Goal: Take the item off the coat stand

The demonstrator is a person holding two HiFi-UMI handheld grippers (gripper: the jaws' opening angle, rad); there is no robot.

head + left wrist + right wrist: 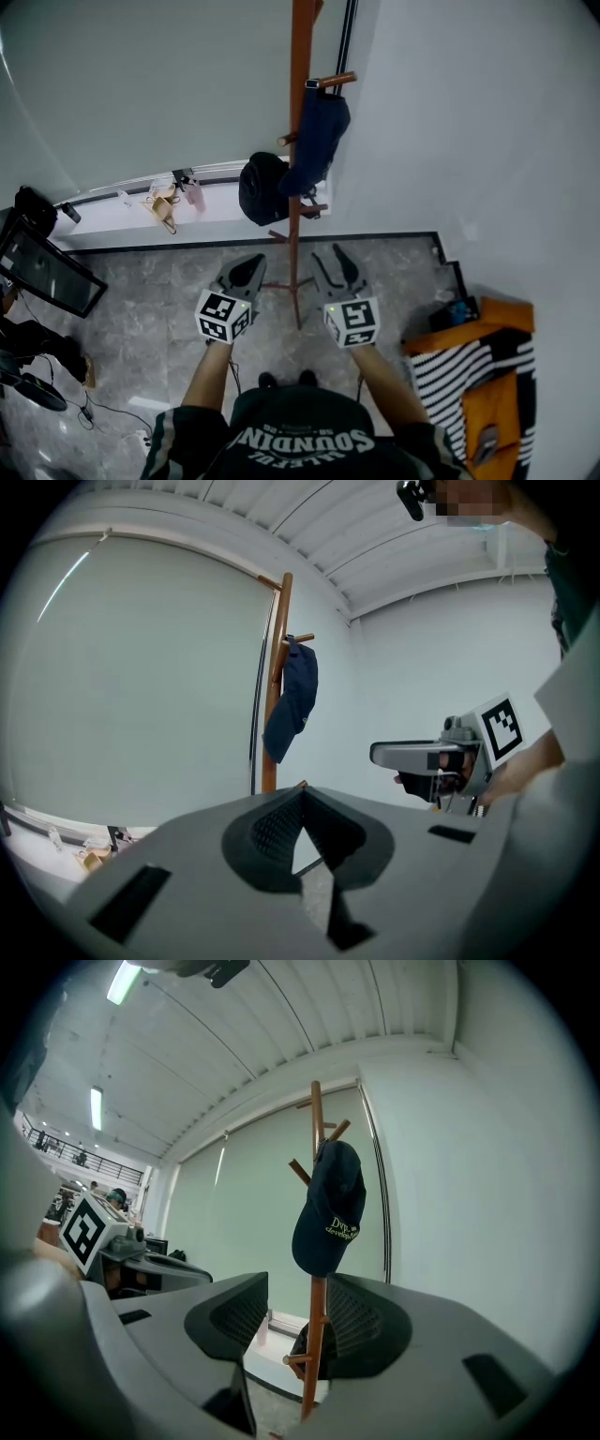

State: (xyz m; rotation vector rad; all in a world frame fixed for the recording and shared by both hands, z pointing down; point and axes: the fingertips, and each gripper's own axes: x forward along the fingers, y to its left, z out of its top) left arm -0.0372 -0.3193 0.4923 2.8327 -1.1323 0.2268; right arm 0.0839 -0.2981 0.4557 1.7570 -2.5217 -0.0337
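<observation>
A dark blue cap (317, 141) hangs on an upper peg of the wooden coat stand (298, 84), which stands by the white wall. A black bag (262, 187) hangs lower on the stand. In the right gripper view the cap (328, 1208) is ahead and above, and the stand's pole (317, 1354) shows through the gap of my right gripper (295, 1321), which is open and holds nothing. My left gripper (302, 803) is shut and empty, with the cap (292, 700) far ahead of it. In the head view both grippers (242, 272) (336, 267) are held short of the stand's base.
A white window ledge (112, 211) with small items runs behind the stand. A dark monitor (42, 272) and cables lie at the left. An orange and striped piece of furniture (478, 375) stands at the right. The floor is grey marble tile (150, 300).
</observation>
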